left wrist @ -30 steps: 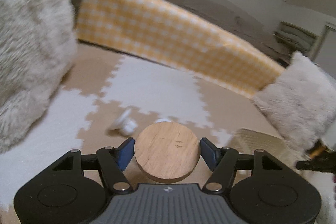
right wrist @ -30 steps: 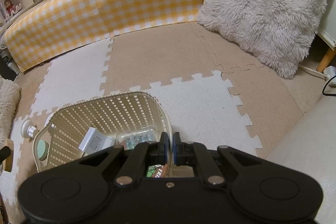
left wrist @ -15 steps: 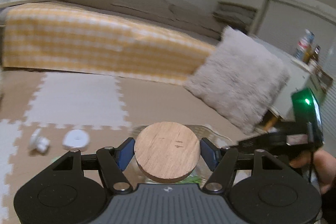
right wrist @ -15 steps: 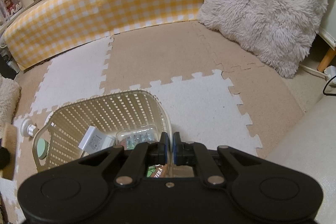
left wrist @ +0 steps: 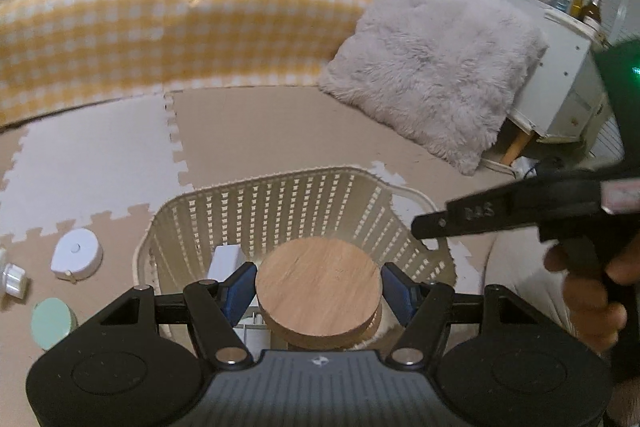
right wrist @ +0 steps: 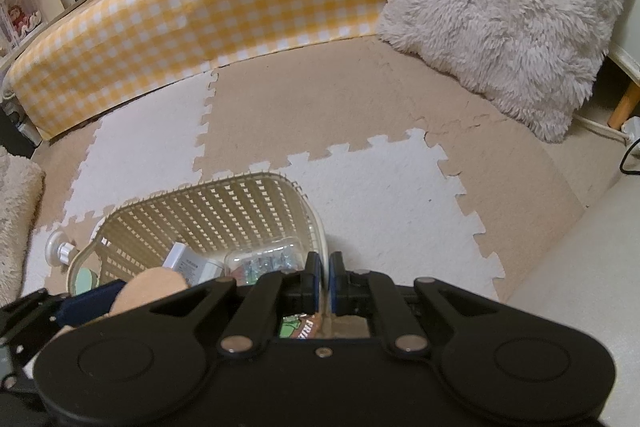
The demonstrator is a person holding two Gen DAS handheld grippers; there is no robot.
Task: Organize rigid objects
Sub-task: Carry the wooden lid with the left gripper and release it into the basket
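My left gripper (left wrist: 318,291) is shut on a round wooden disc (left wrist: 318,285) and holds it above the open cream lattice basket (left wrist: 280,203). The disc also shows at the lower left of the right wrist view (right wrist: 148,285), over the basket (right wrist: 208,211). Inside the basket lie a white charger block (right wrist: 188,261), a clear plastic box (right wrist: 264,261) and a printed packet (right wrist: 300,325). My right gripper (right wrist: 324,277) is shut and empty, with its jaws together at the basket's right rim.
On the foam mat left of the basket lie a white round case (left wrist: 76,253), a mint round lid (left wrist: 54,321) and a small white knob (left wrist: 12,279). A yellow checked bolster (right wrist: 208,11) runs along the back. A fluffy grey cushion (right wrist: 508,11) leans at the right.
My left gripper has swung right with the wooden disc, from above the loose items on the mat to above the basket. The right gripper has stayed at the basket's rim.
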